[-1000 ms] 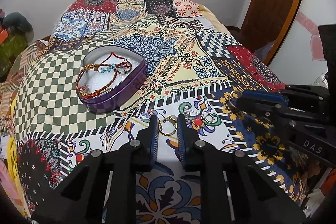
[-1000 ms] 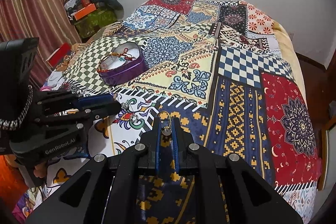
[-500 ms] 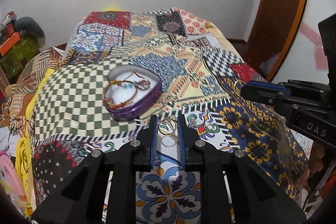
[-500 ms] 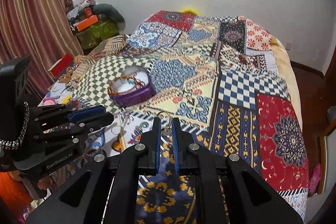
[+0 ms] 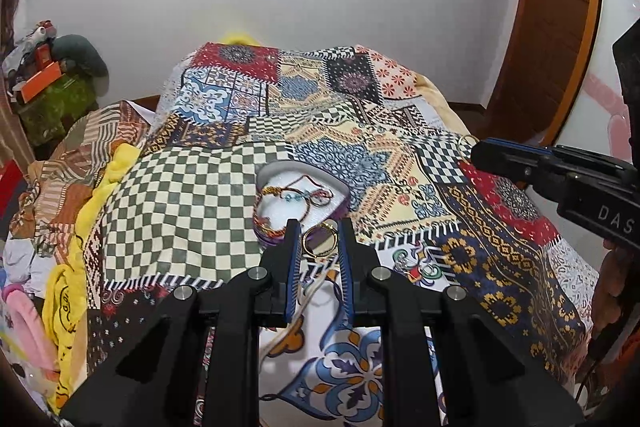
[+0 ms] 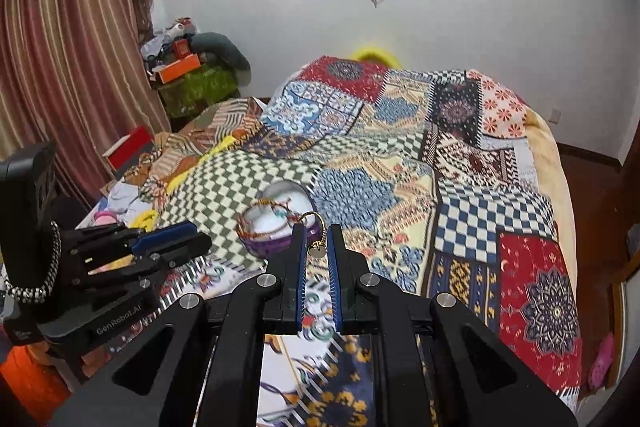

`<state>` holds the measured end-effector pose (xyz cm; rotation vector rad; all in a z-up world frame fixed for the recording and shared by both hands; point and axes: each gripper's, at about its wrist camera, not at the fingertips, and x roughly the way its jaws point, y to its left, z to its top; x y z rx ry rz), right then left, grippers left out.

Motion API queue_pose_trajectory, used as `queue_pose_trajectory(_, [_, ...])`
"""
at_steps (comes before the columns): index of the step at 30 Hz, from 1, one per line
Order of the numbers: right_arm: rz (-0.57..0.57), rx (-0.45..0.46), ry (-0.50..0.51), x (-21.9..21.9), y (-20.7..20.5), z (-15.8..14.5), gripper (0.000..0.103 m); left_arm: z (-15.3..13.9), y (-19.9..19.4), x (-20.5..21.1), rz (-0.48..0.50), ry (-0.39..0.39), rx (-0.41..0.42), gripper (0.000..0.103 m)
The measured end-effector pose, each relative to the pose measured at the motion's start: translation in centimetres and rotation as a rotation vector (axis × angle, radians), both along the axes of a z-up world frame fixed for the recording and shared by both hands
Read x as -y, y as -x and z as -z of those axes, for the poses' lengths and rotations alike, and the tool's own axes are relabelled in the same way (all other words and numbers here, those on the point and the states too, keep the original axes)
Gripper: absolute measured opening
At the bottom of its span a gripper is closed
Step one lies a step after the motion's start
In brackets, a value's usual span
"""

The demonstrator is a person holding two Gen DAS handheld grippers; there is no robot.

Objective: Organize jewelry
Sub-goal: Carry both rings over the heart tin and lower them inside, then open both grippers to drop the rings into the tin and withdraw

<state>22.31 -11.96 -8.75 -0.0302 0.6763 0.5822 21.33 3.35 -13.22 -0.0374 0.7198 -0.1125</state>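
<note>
left gripper: I pinch a gold ring.
right gripper: clamped on a hoop earring.
advice: carry both over the purple tin just ahead, lower, release inside.

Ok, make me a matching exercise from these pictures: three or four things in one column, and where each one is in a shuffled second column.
Things
1. gold ring
2. hoop earring
3. beaded bracelet
4. purple tin

Places
A. lying inside the tin
B. between the fingers of the left gripper
C. resting on the patchwork bedspread
D. pinched in the right gripper

Pairs: 1-B, 2-D, 3-A, 4-C
</note>
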Motion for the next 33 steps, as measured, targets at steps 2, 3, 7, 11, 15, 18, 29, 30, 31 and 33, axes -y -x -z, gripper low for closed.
queue_pose_trajectory(2, [-0.007,0.006,-0.002,-0.4,-0.2,-0.2,0.009,-0.2,-0.2,-0.3,-0.005,-0.002,0.006,0.017])
queue_pose_trajectory(3, [-0.010,0.009,-0.001,-0.7,-0.3,-0.3,0.009,-0.3,-0.3,-0.4,-0.008,-0.002,0.010,0.017])
queue_pose_trajectory(7, [-0.022,0.011,0.000,-1.6,-0.9,-0.3,0.009,-0.4,-0.8,-1.1,-0.026,-0.002,0.020,0.017])
queue_pose_trajectory(11, [-0.028,-0.015,-0.013,-2.4,-2.1,0.1,0.009,-0.4,-2.0,-2.0,-0.057,-0.010,0.026,0.017])
queue_pose_trajectory(15, [-0.032,-0.042,-0.011,-3.2,-3.6,0.7,0.009,-0.4,-3.2,-2.7,-0.072,-0.014,0.027,0.017])
queue_pose_trajectory(18, [-0.040,-0.051,0.004,-3.9,-4.5,1.0,0.009,0.0,-4.0,-3.2,-0.074,-0.012,0.019,0.017])
queue_pose_trajectory(29, [-0.081,-0.151,0.036,-6.1,-8.2,2.8,0.009,2.8,-7.4,-3.1,-0.049,0.025,-0.055,0.017])
queue_pose_trajectory(30, [-0.085,-0.160,0.042,-6.3,-8.4,3.0,0.009,3.1,-7.7,-3.0,-0.048,0.021,-0.062,0.017])
queue_pose_trajectory(31, [-0.088,-0.166,0.048,-6.5,-8.6,3.2,0.009,3.3,-7.9,-3.0,-0.048,0.019,-0.067,0.017])
queue_pose_trajectory(33, [-0.091,-0.184,0.059,-6.8,-9.0,3.7,0.009,3.9,-8.4,-3.0,-0.048,0.024,-0.080,0.017])
